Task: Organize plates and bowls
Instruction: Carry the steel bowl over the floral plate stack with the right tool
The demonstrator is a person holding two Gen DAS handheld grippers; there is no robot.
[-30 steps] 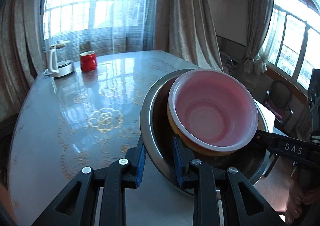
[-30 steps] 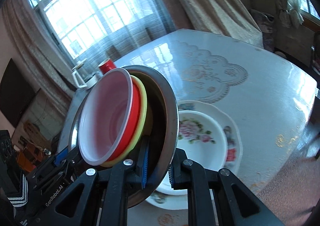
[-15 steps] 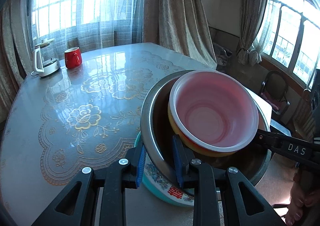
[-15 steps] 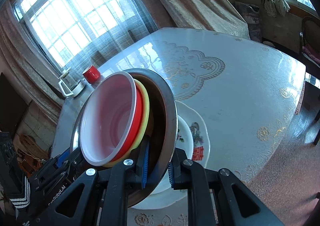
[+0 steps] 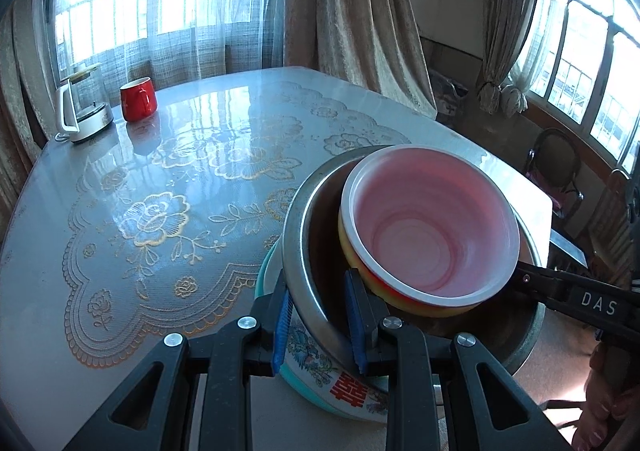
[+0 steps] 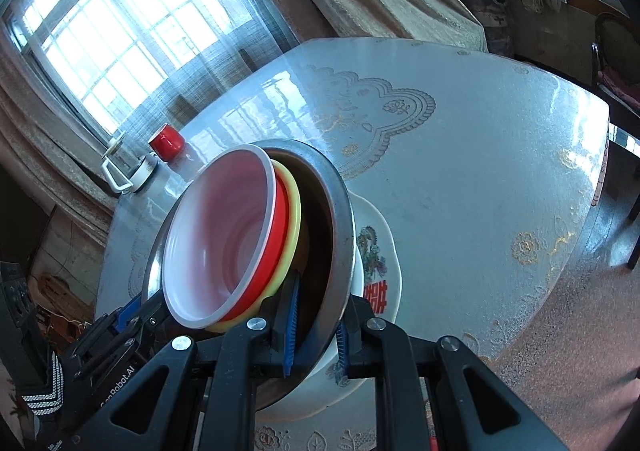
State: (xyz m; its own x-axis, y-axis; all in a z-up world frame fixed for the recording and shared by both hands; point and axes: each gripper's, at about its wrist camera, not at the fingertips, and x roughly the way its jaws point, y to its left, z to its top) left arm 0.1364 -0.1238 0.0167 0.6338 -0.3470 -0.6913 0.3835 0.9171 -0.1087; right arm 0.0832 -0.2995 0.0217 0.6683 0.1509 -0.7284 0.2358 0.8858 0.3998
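A steel basin (image 5: 292, 219) hangs tilted above the table, carried by both grippers. Nested in it are a white bowl (image 5: 432, 235), a red bowl (image 6: 276, 243) and a yellow bowl (image 6: 295, 219). My left gripper (image 5: 316, 291) is shut on the basin's near rim. On the opposite rim my right gripper (image 6: 320, 315) is shut too; one of its fingers (image 5: 568, 291) shows in the left wrist view. Just under the basin (image 6: 340, 211) lies a floral plate (image 5: 344, 391) with a red character, partly hidden. Whether basin and plate (image 6: 380, 251) touch I cannot tell.
A red mug (image 5: 137, 99) and a glass kettle (image 5: 82, 109) stand at the table's far left corner. The glossy table (image 5: 160, 211) carries a lace-pattern cloth. A dark chair (image 5: 556, 155) stands past the right edge, and curtained windows lie behind.
Both grippers have carried the basin sideways and lower, over the floral plate. The plate now shows under the basin in the left wrist view. Neither grip has changed.
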